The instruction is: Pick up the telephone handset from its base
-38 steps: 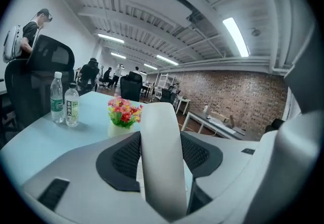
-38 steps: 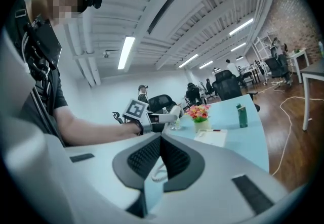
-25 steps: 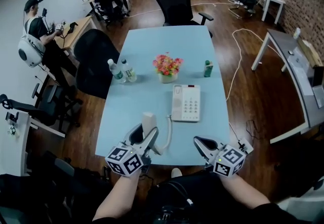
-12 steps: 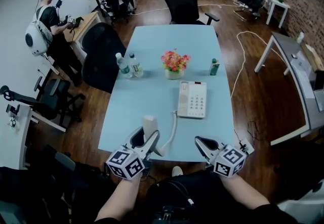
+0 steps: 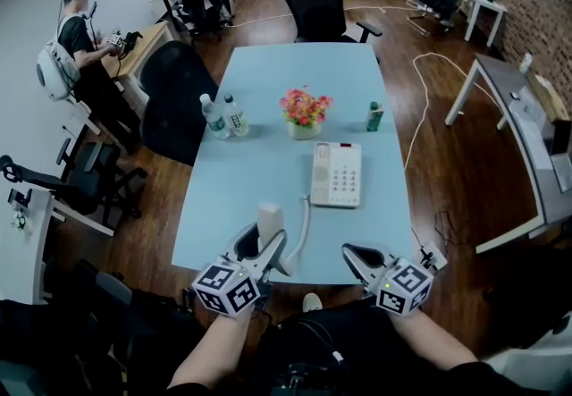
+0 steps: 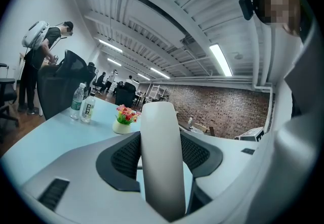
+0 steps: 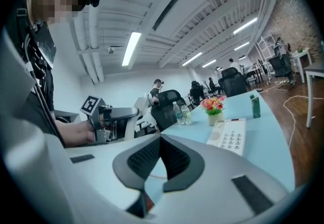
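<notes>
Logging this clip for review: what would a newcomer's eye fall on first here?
The white handset stands upright in the left gripper at the near edge of the table, off its base, with a cord joining the two. The right gripper hangs beside it, shut and empty. Bright flowers stand out mid-table.
</notes>
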### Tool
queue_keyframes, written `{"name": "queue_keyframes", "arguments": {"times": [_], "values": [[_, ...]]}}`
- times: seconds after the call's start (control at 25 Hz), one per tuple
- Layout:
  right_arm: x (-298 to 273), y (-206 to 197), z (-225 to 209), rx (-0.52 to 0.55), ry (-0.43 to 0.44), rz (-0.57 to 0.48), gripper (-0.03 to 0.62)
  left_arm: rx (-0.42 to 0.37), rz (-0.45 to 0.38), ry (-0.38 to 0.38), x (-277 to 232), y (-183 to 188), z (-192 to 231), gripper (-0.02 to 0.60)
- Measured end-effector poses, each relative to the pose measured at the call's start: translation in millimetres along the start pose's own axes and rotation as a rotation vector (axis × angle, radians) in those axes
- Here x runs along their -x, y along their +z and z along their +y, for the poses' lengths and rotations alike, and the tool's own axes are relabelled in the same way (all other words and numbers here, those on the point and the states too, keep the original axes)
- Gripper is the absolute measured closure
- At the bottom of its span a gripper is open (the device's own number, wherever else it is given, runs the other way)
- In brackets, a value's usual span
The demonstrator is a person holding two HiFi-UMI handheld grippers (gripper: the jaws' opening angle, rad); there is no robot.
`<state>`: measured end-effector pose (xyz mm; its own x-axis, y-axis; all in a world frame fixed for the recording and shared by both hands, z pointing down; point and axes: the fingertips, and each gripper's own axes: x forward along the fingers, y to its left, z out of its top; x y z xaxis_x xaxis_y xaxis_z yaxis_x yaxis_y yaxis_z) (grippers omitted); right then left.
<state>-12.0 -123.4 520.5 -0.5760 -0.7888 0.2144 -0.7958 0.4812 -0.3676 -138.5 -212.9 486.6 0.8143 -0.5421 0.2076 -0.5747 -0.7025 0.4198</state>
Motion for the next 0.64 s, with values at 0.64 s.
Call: {"name": "queue_keyframes", "arguments": {"times": [0.64], "values": [[-9, 3, 8, 0.024, 0.039, 0.02, 0.577, -0.007, -0.011, 0.034, 11, 3, 7, 0.347]]}}
